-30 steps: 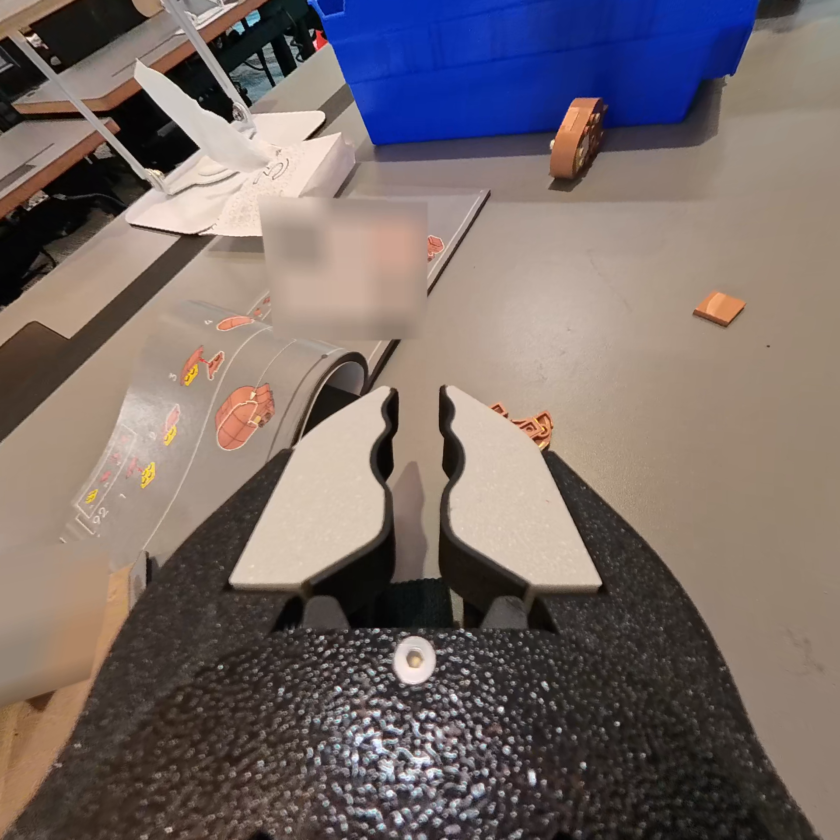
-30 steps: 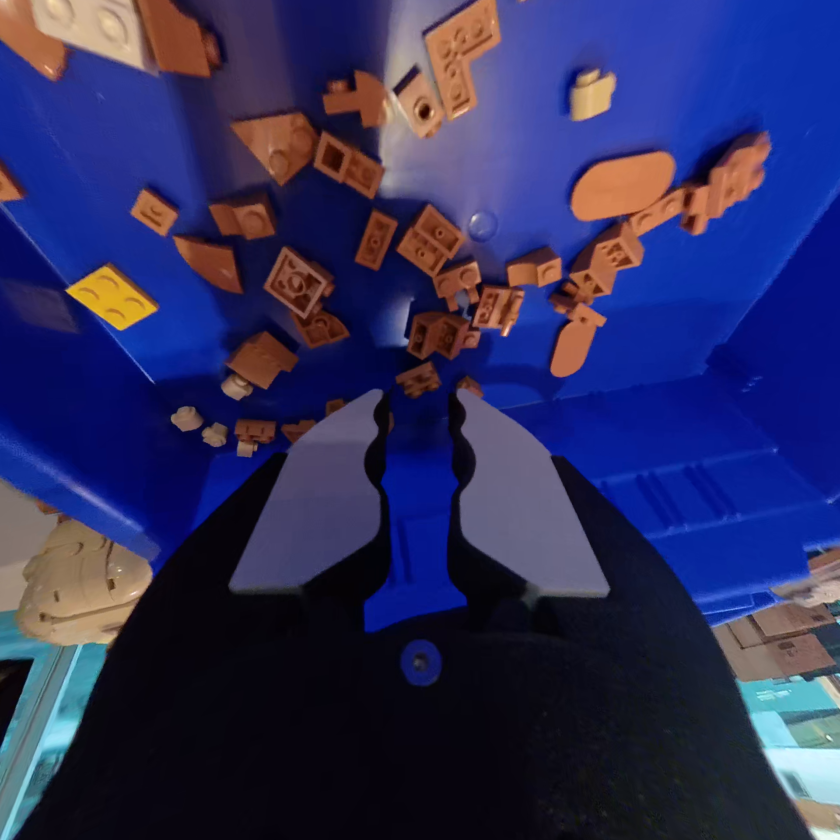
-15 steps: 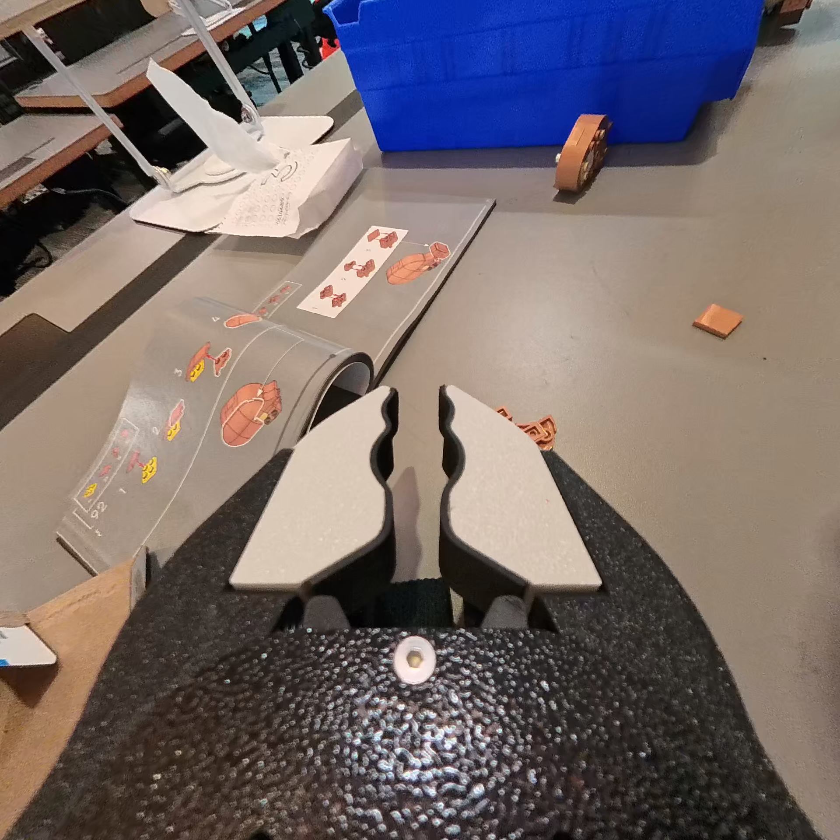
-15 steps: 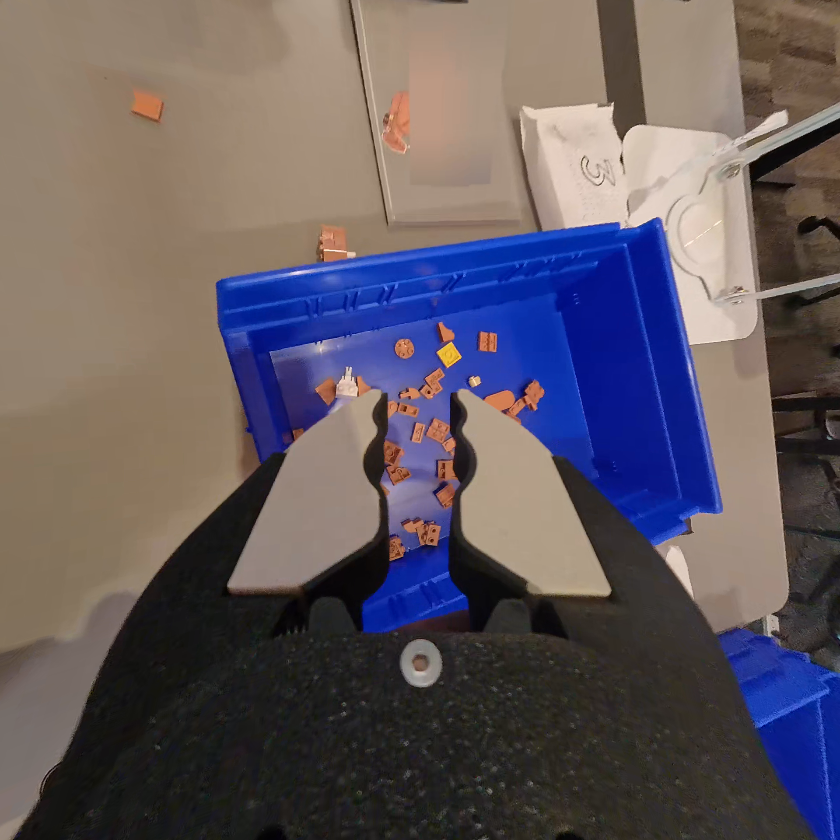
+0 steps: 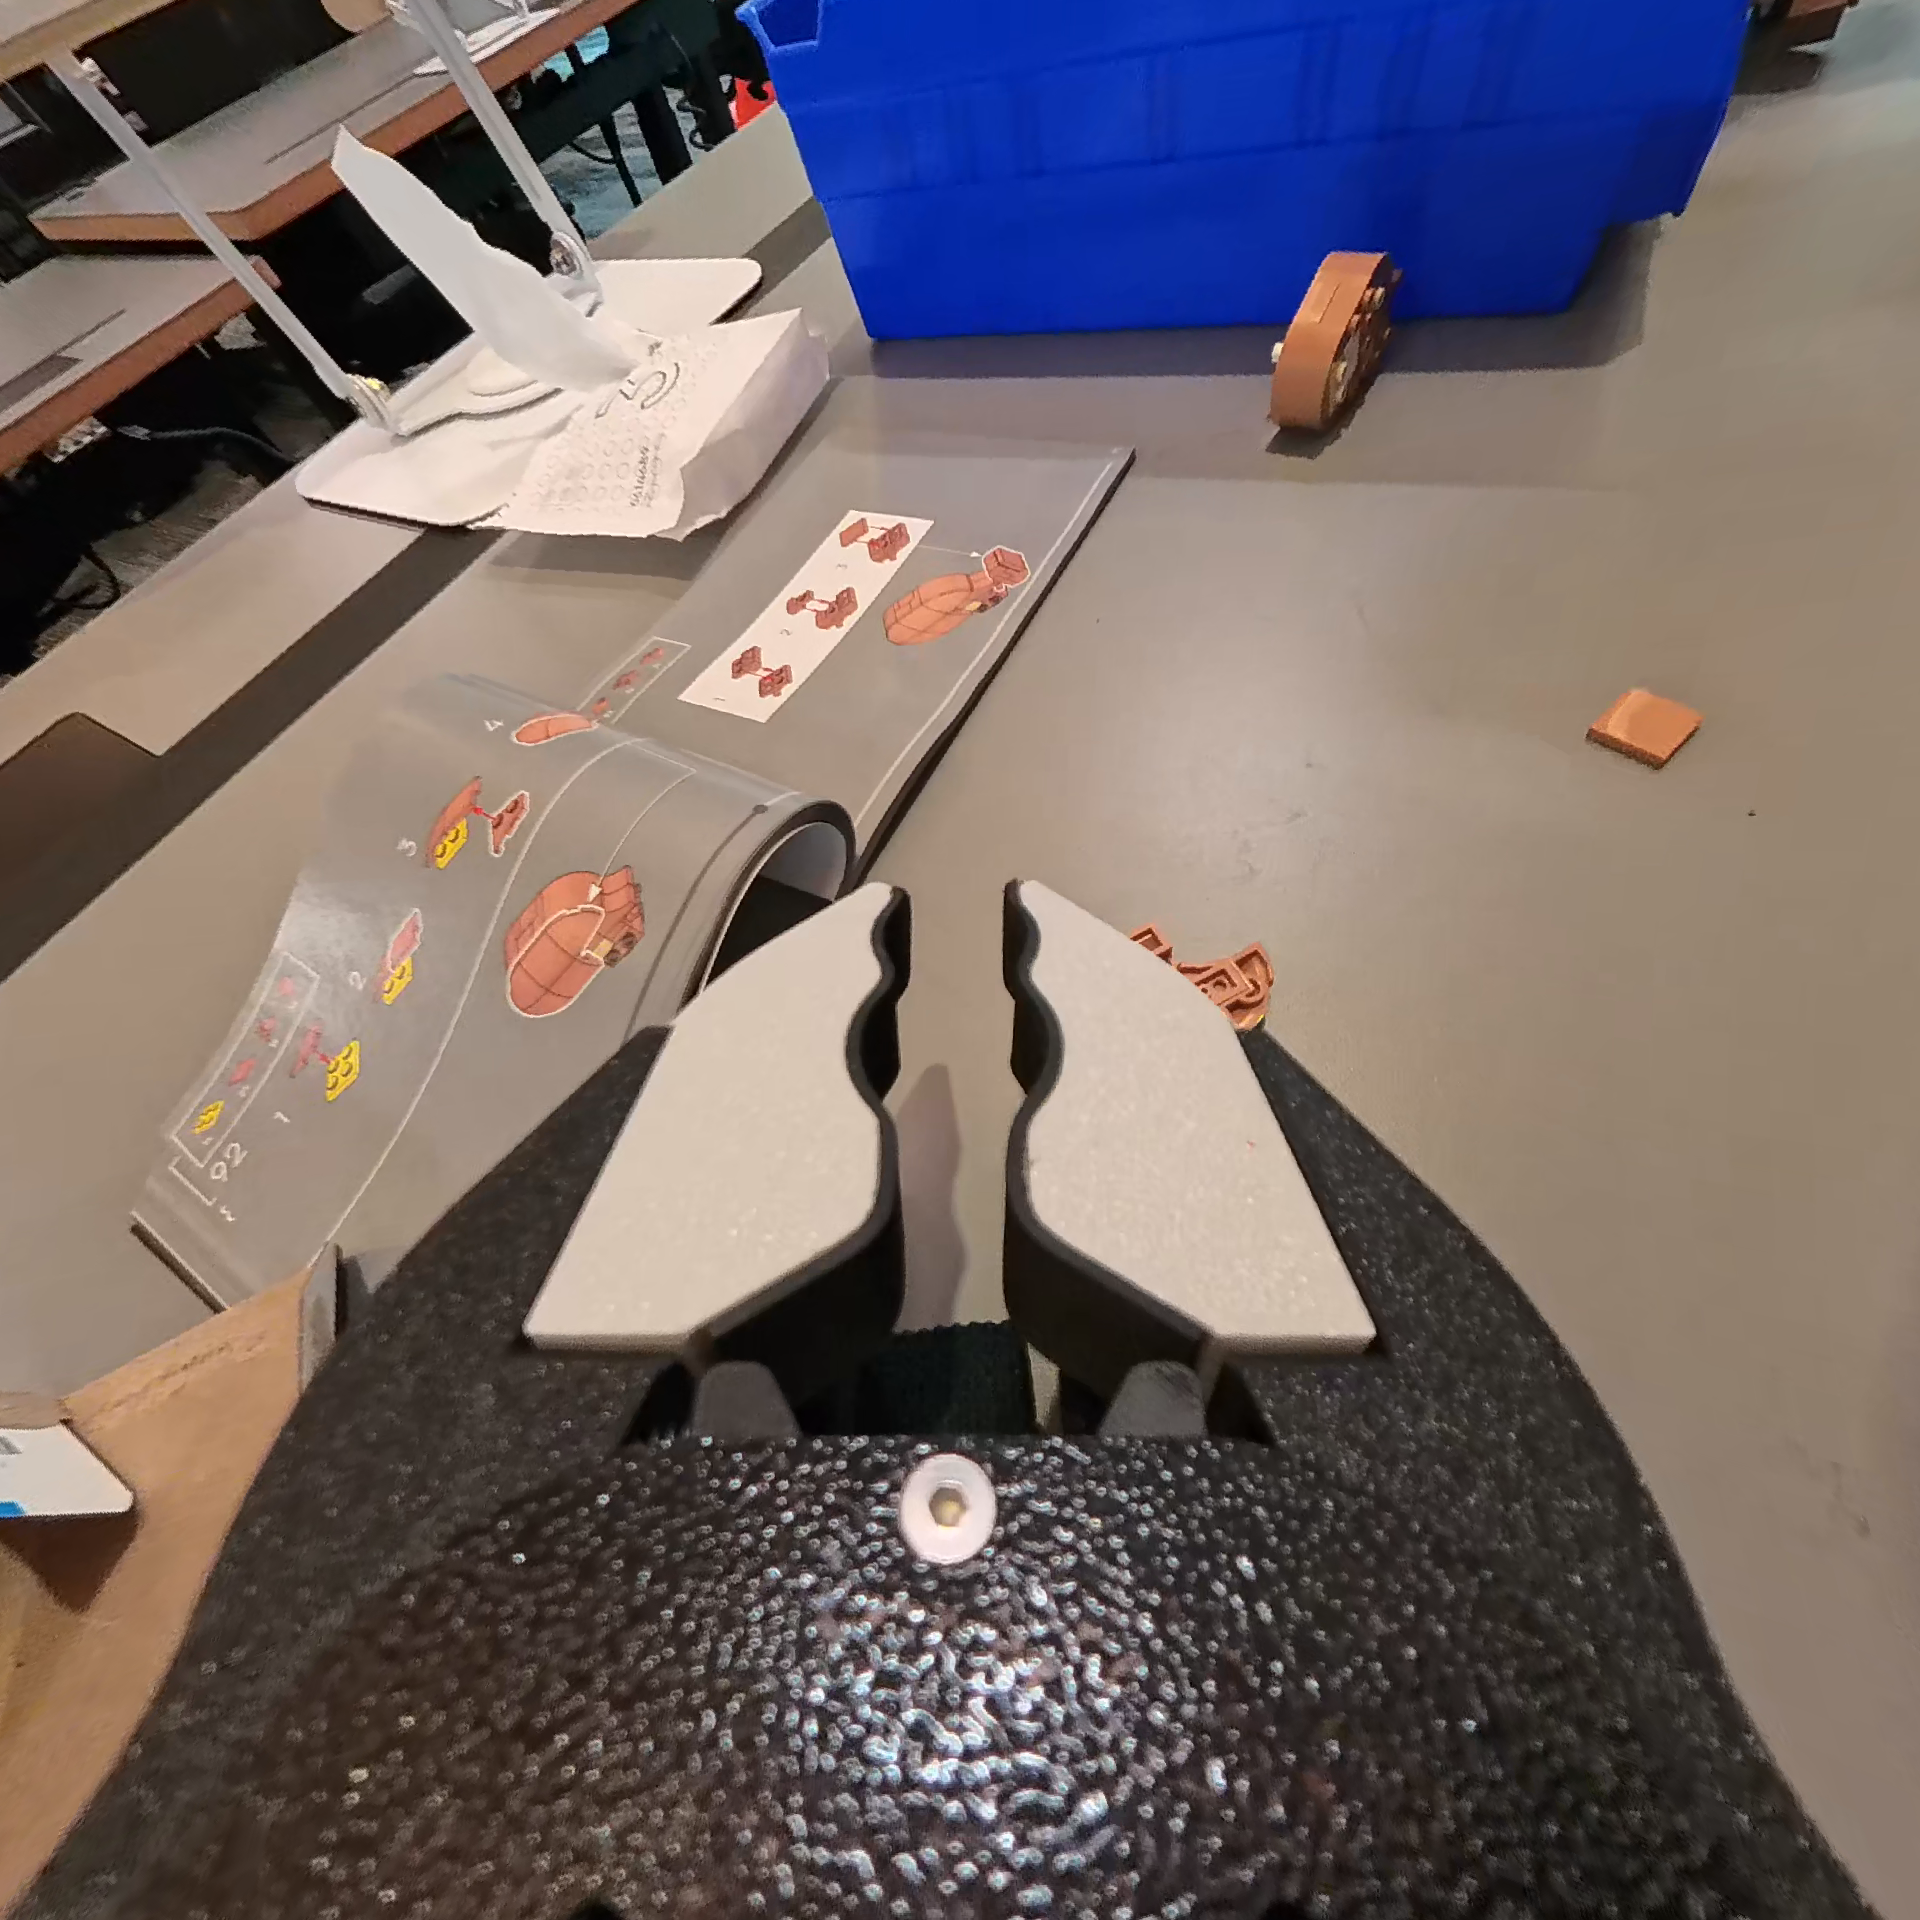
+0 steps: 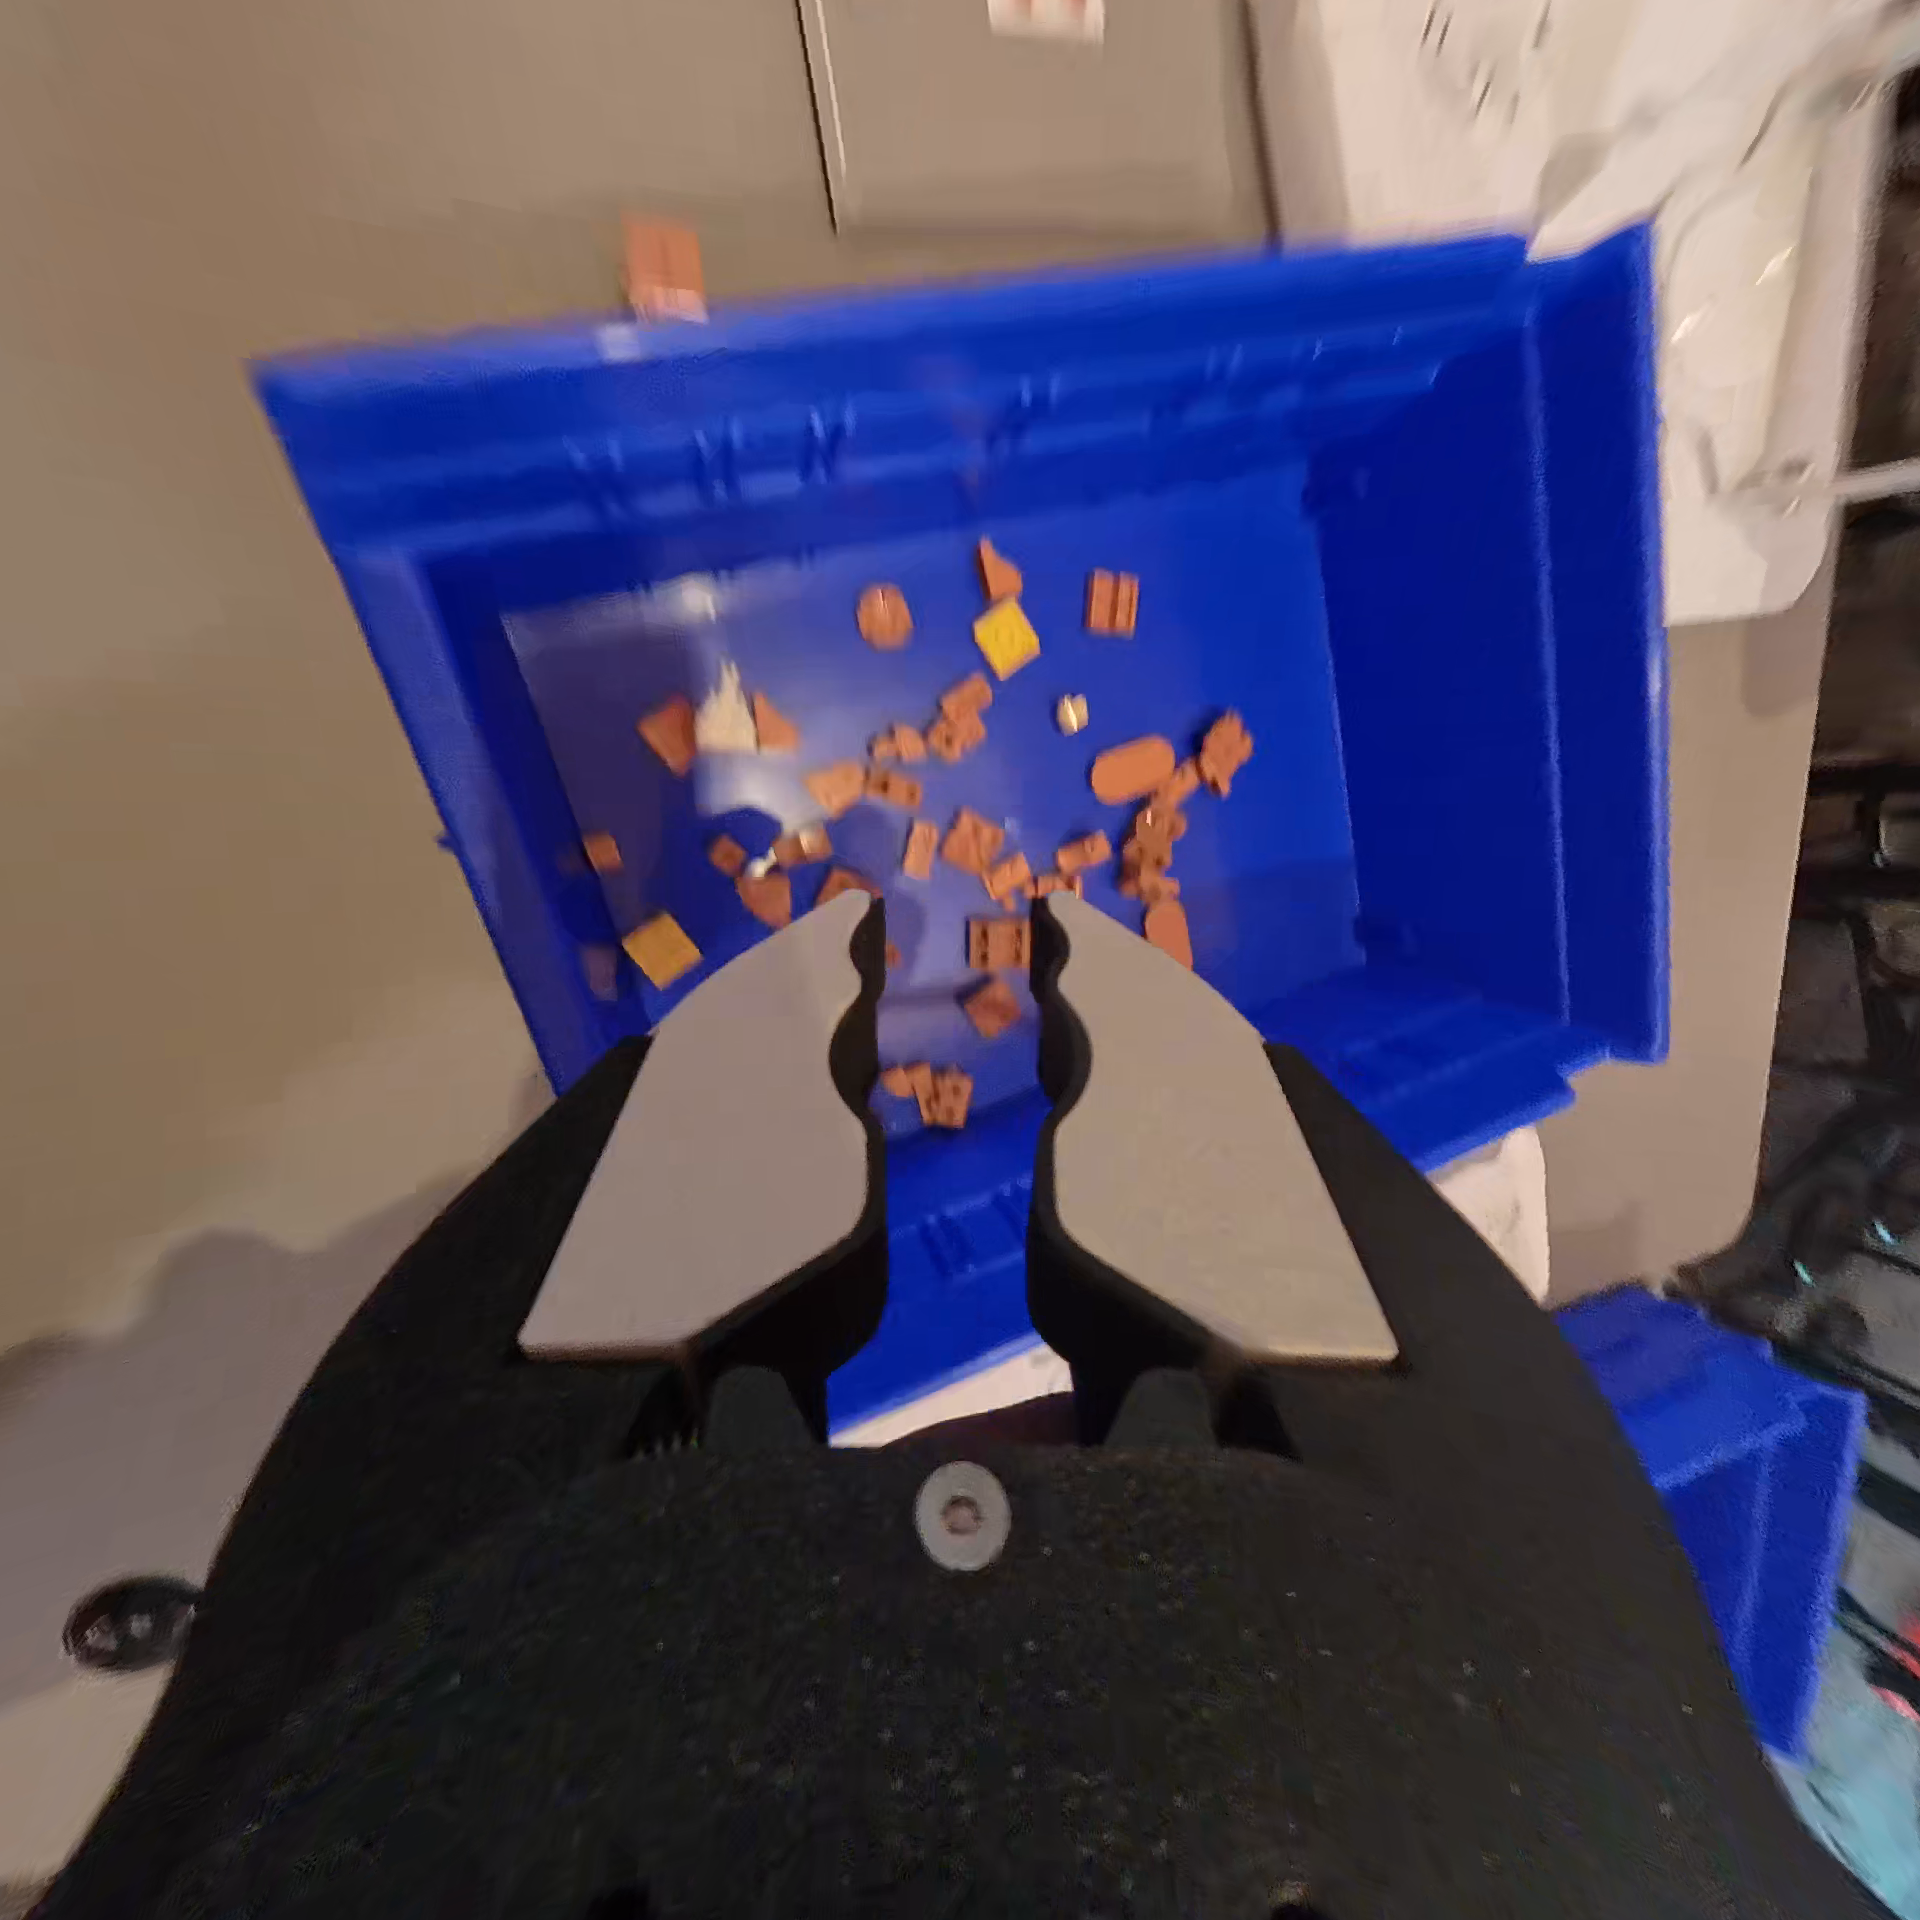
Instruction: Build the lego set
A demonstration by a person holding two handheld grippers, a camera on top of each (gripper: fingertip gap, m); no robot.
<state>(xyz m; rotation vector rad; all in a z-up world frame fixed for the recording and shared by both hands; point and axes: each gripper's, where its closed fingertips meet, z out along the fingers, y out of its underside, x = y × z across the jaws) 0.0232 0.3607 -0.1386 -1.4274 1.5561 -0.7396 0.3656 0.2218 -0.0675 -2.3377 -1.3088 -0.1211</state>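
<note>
Two grippers, both jaws part open on nothing: our left gripper [image 5: 956,899] sits low over the bench [image 5: 1455,1039], beside a brown piece cluster [image 5: 1221,971]; right gripper [image 6: 956,914] hangs above the blue bin [image 6: 1455,727] of small bricks [image 6: 997,945]. Risk: bumping the curled instruction booklet [image 5: 623,831]. Right view is blurred; cluster half hidden.

The left wrist view was sharp and evenly lit from overhead, with soft shadows under the blue bin [image 5: 1247,156] and glare on the curled booklet page [image 5: 436,935]. The right wrist view was dimmer and smeared by motion blur, the small bricks [image 6: 966,821] indistinct. Both views bowed at the edges with wide-angle distortion.
</note>
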